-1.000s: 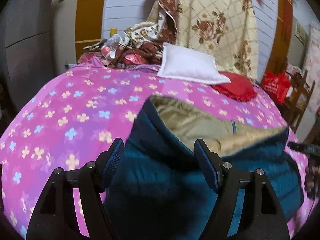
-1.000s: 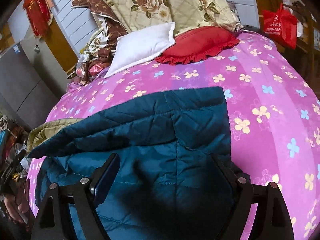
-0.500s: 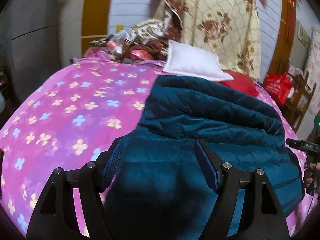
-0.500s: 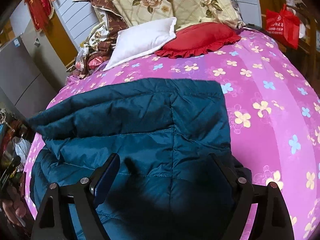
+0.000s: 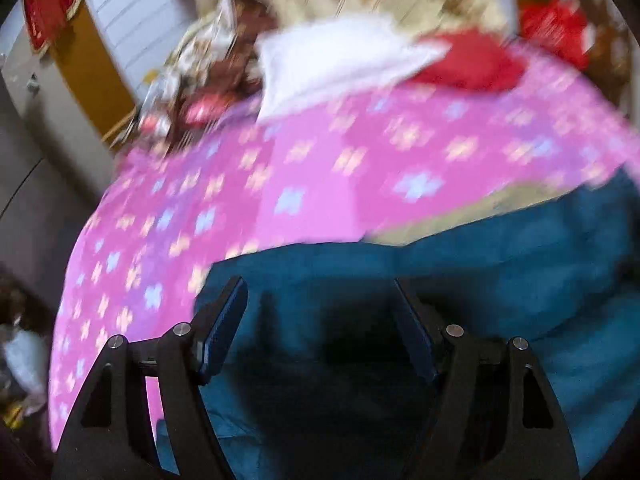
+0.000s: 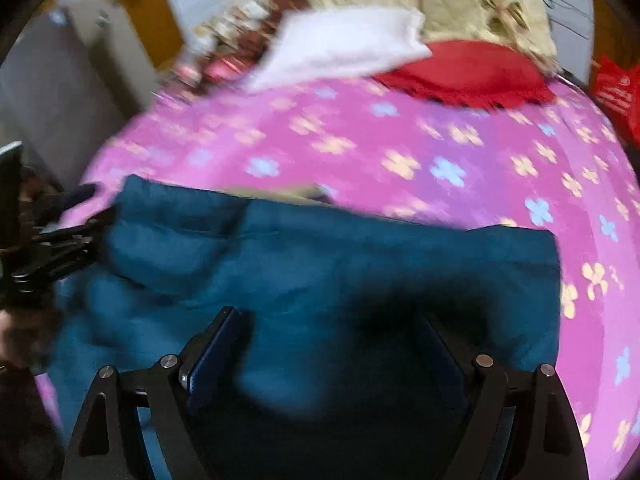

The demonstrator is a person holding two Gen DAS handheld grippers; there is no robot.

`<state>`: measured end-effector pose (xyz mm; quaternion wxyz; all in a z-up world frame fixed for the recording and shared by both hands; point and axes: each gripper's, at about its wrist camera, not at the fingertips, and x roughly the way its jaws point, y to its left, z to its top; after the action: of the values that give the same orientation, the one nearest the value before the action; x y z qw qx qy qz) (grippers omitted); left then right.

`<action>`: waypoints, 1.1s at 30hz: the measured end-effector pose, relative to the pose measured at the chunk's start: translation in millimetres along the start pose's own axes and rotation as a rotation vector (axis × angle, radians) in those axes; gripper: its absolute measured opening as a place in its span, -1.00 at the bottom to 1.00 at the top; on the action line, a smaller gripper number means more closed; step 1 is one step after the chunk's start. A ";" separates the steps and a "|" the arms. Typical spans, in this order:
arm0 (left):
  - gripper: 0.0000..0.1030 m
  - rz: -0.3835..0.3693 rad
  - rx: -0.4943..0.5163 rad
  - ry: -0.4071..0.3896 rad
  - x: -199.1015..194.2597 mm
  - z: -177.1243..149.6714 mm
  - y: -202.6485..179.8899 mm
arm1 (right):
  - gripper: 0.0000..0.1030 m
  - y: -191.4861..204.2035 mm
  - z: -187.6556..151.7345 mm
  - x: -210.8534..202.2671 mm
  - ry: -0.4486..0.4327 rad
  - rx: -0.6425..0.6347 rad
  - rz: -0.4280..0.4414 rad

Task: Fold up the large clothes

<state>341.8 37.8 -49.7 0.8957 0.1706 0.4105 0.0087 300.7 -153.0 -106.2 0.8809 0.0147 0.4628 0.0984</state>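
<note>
Mid-fold: left gripper (image 5: 320, 320) and right gripper (image 6: 332, 344) both released over teal jacket (image 6: 320, 264) at bed's (image 6: 440, 152) near edge; next, regrasp an edge.

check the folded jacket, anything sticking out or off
A strip of tan lining peeks out along the far edge of the blue jacket, so the fold does not line up there. Both views are blurred; nothing else stands out.

Motion blur smears the pillows (image 5: 340, 52) and flowered bedspread (image 5: 320, 168) in both views. The blue jacket (image 6: 320, 264) runs off the lower edge behind the right tongs (image 6: 328, 352); whether it is padded cannot be told.
</note>
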 end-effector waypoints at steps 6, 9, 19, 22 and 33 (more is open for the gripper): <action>0.56 0.091 -0.091 0.052 39.3 -12.2 13.1 | 0.76 -33.6 5.1 22.6 -0.017 0.110 0.029; 0.55 0.131 -0.077 0.053 23.3 -9.3 12.4 | 0.75 -27.0 4.2 14.8 -0.011 0.081 -0.029; 0.54 -0.196 -0.205 -0.077 -117.1 -51.7 -17.5 | 0.76 38.1 -58.9 -108.4 -0.227 0.067 0.008; 0.60 -0.191 -0.231 0.020 -85.5 -80.4 -37.4 | 0.78 42.7 -87.9 -94.6 -0.205 0.112 0.019; 0.80 -0.175 -0.340 -0.060 -116.5 -102.8 8.7 | 0.96 34.0 -109.4 -92.3 -0.195 0.079 -0.023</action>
<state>189.8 58.5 -23.8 0.9208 -0.0192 0.3894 -0.0051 154.7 -144.1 -89.8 0.9216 0.0535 0.3783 0.0682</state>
